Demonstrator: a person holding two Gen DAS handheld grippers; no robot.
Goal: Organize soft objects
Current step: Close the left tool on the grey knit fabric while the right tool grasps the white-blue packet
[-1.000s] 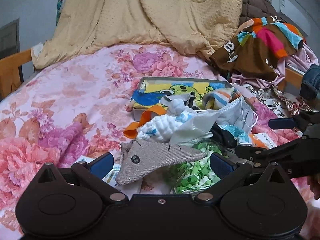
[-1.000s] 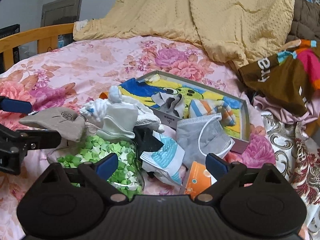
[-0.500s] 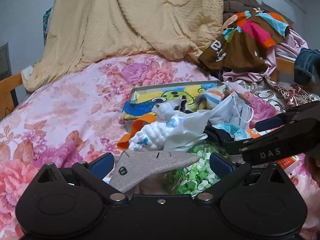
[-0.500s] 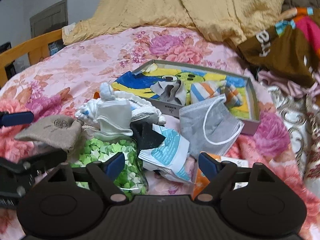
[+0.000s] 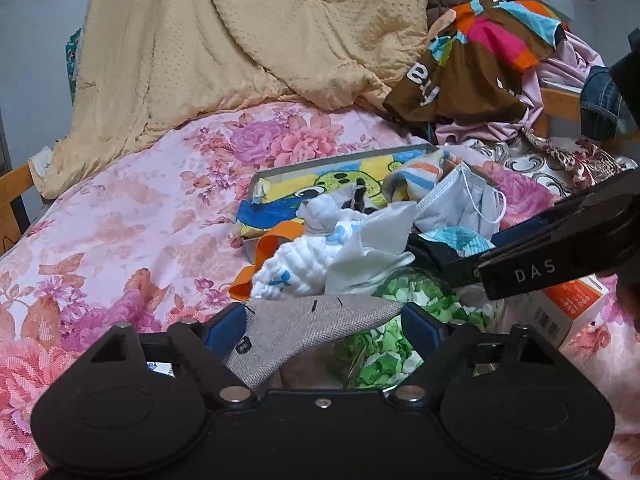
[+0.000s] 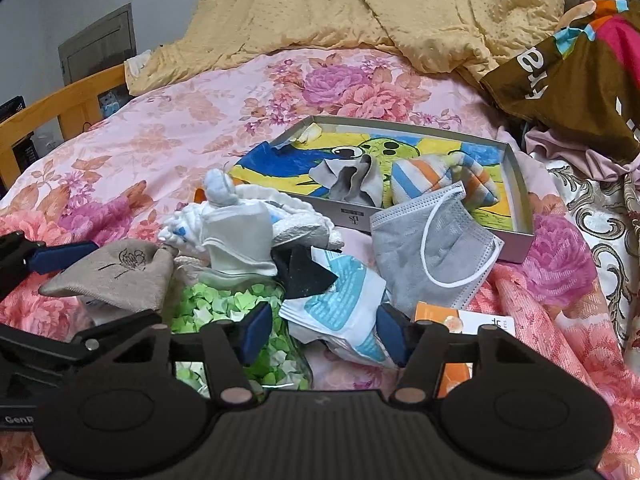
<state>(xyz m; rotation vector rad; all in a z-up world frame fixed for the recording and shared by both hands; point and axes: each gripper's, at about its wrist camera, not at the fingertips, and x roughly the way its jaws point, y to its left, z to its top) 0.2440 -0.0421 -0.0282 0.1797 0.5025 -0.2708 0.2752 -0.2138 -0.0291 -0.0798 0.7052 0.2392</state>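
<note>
Crosswise – pouch (image 5: 316, 320) between closing tongs (image 5: 323, 323)

One shallow grey cardboard box lid (image 6: 520, 200) with a cartoon drawing inside lies on the bed. There is one grey pleated face mask (image 6: 424, 256) with white ear loops, one beige linen pouch (image 6: 116, 276), one clear bag of green and white paper pieces (image 6: 224, 304), one white-and-blue printed plastic packet (image 6: 340, 304) and one orange-and-white carton (image 6: 444, 320). In the lid lie two soft items: one grey sock (image 6: 352, 184) and one orange, blue and white striped sock (image 6: 436, 180). One white knitted bundle (image 5: 296, 268) is also there.
</note>
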